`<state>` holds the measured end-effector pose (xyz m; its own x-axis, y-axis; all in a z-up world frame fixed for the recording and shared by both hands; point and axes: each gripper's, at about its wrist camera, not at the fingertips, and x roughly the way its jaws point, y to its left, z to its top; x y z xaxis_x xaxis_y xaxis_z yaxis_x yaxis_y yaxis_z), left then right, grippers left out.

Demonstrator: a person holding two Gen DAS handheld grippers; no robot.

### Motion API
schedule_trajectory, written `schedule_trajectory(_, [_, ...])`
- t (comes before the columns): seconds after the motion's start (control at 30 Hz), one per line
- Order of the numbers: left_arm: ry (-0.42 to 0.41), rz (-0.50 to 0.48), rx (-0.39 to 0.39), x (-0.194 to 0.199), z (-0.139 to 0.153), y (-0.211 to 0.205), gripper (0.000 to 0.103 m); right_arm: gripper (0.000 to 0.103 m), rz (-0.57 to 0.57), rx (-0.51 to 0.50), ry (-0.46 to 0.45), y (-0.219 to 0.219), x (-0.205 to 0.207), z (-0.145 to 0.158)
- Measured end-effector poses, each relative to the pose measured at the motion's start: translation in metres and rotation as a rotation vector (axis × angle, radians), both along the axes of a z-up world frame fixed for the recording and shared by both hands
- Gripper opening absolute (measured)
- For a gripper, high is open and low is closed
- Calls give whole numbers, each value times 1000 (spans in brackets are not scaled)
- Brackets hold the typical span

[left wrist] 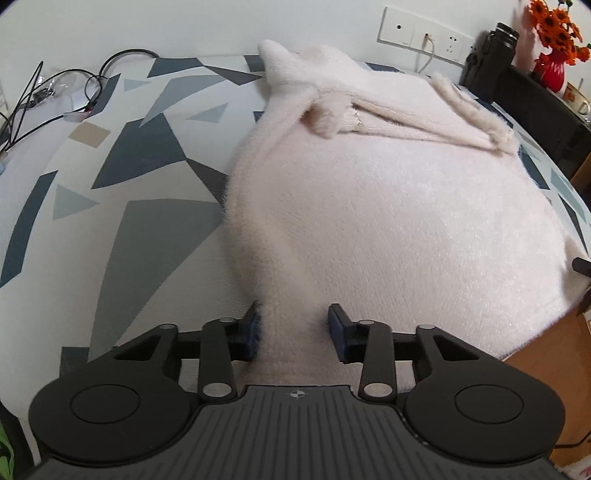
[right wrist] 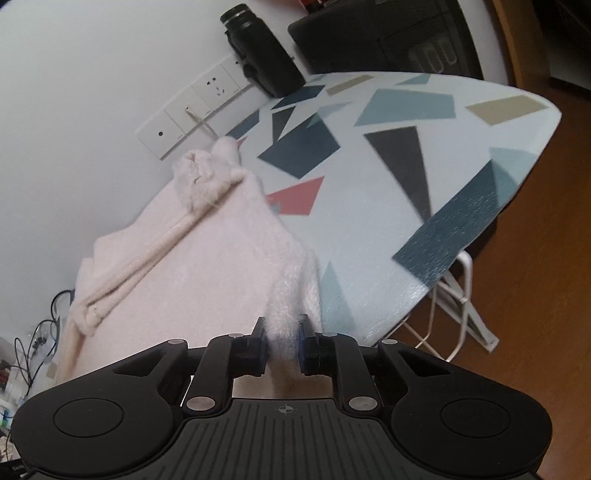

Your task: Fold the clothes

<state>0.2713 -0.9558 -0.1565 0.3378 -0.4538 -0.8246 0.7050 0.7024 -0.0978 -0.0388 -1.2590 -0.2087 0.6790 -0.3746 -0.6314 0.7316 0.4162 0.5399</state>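
A pale pink fluffy garment [left wrist: 351,203] lies spread on a table covered with a geometric-patterned cloth [left wrist: 129,166]. Its sleeves and collar are bunched at the far end, near the wall. My left gripper [left wrist: 295,328] is at the garment's near left edge, and a thick fold of fabric fills the gap between its blue pads. In the right wrist view the same garment [right wrist: 207,266] runs toward the wall. My right gripper [right wrist: 282,339] pinches a raised tuft at the garment's near right corner, close to the table's front edge [right wrist: 388,314].
Wall sockets [left wrist: 424,33] with a plugged cord sit behind the table. A black bottle [left wrist: 491,55], a black box [right wrist: 369,33] and a red vase of orange flowers [left wrist: 554,62] stand at the far right. Cables [left wrist: 55,92] lie at the far left. White folding legs [right wrist: 461,314] stand on a wood floor [right wrist: 535,295].
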Motion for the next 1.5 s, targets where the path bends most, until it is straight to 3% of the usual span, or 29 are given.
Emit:
schedule_trajectory(0.1, [-11, 36, -32, -1, 5, 4, 13, 12, 23, -40, -20, 3, 4, 12])
schedule_trajectory(0.23, [-56, 93, -129, -15, 24, 16, 10, 11, 40, -89, -63, -1, 5, 35])
schedule_trajectory(0.47, [-104, 166, -217, -49, 52, 22, 9, 10, 110, -114, -114, -25, -10, 63])
schedule_trajectory(0.67, [-50, 339, -283, -92, 52, 18, 9, 10, 166, -82, -92, -72, -32, 65])
schedule_trajectory(0.8, [-51, 347, -253, -125, 37, 2, 9, 10, 186, -155, -83, -101, -51, 60])
schedule_trajectory(0.87, [-25, 382, -229, -132, 26, -2, 9, 11, 184, -108, -49, -116, -56, 48])
schedule_trajectory(0.97, [-10, 465, -202, -132, 15, -2, 9, 40, 193, -19, 28, -129, -54, 30])
schedule_trajectory(1.0, [-8, 491, -190, -131, 12, -1, 9, 58, 195, -42, 54, -129, -53, 27])
schedule_trajectory(1.03, [-9, 505, -177, -129, 11, -1, 9, 63, 196, -80, 75, -128, -52, 25])
schedule_trajectory(1.23, [-43, 498, -99, -126, 12, -6, 9, 68, 268, -156, 164, -114, -36, 7])
schedule_trajectory(1.4, [-93, 557, -141, -125, 13, -2, 9, 61, 389, -261, 209, -81, -21, 1])
schedule_trajectory(1.43, [-92, 576, -148, -122, 13, 0, 9, 54, 402, -282, 213, -77, -19, 1])
schedule_trajectory(1.5, [-86, 599, -164, -118, 18, 2, 9, 25, 433, -238, 189, -76, -17, 1])
